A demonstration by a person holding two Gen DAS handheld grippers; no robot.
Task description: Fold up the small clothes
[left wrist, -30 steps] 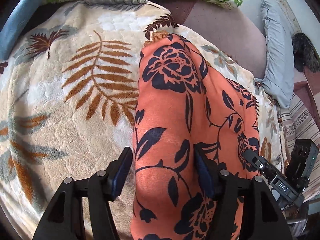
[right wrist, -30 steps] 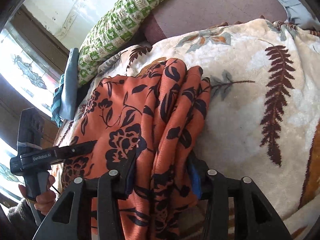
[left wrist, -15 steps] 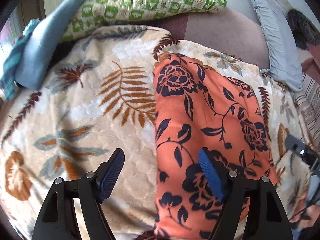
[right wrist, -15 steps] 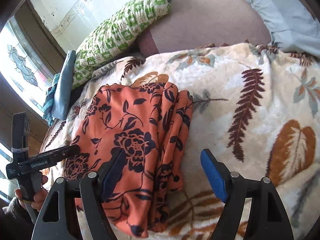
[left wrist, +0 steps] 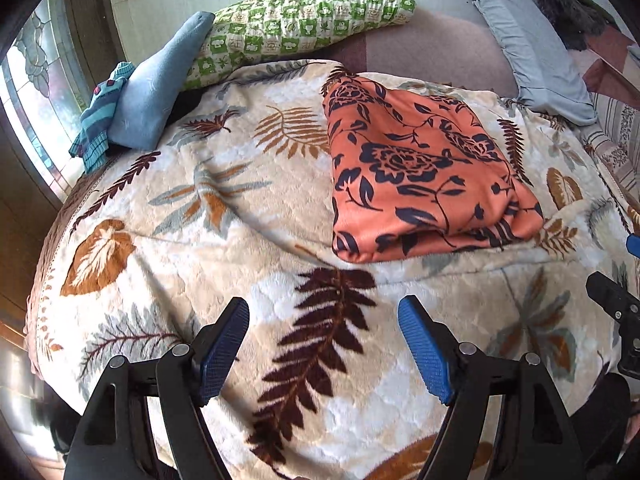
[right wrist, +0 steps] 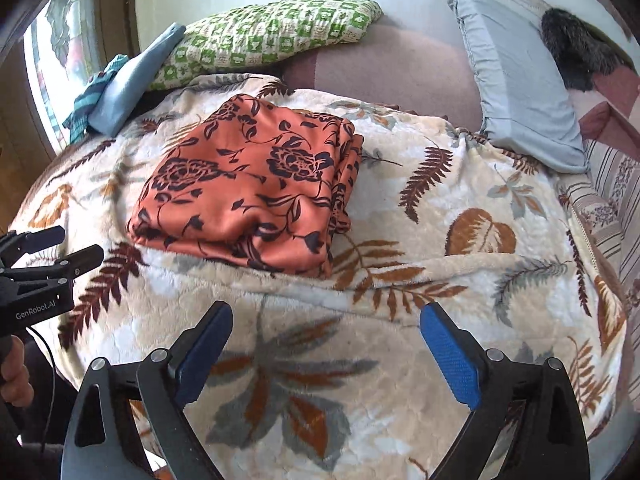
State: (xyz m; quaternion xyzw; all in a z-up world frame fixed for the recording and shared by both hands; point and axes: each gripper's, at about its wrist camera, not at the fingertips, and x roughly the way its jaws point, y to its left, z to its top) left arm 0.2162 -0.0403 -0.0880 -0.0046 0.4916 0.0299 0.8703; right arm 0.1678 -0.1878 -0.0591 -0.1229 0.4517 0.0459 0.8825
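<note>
- Orange floral garment [left wrist: 420, 168] is lying folded into a thick rectangular bundle on the leaf-print blanket [left wrist: 224, 240], its stacked layers showing along the near edge and, from my right camera, along the right side as well [right wrist: 252, 188].
- I am holding my left gripper [left wrist: 324, 344] well back from the bundle, over bare blanket; its jaws are standing wide apart with nothing between the blue pads [left wrist: 424, 352], and they have just been opening a little further.
- I am keeping my right gripper [right wrist: 324, 344] likewise clear of the cloth, above a grey and orange leaf motif; its jaws have just been spreading and are now gaping wide, empty.
- From the right camera I am seeing the left gripper again at the left border [right wrist: 52, 252], with part of a hand [right wrist: 16, 376] on its handle.
- At the right border of the left view a dark piece and a sliver of blue are showing, probably the other gripper, though too little is in view to be sure.
- Behind the blanket a green checked pillow [left wrist: 304, 20] is leaning by the wall, a light blue cloth [left wrist: 160, 80] and a striped teal cloth [left wrist: 100, 116] are resting near the window, and a pale blue pillow [right wrist: 520, 80] is lying to the right.
</note>
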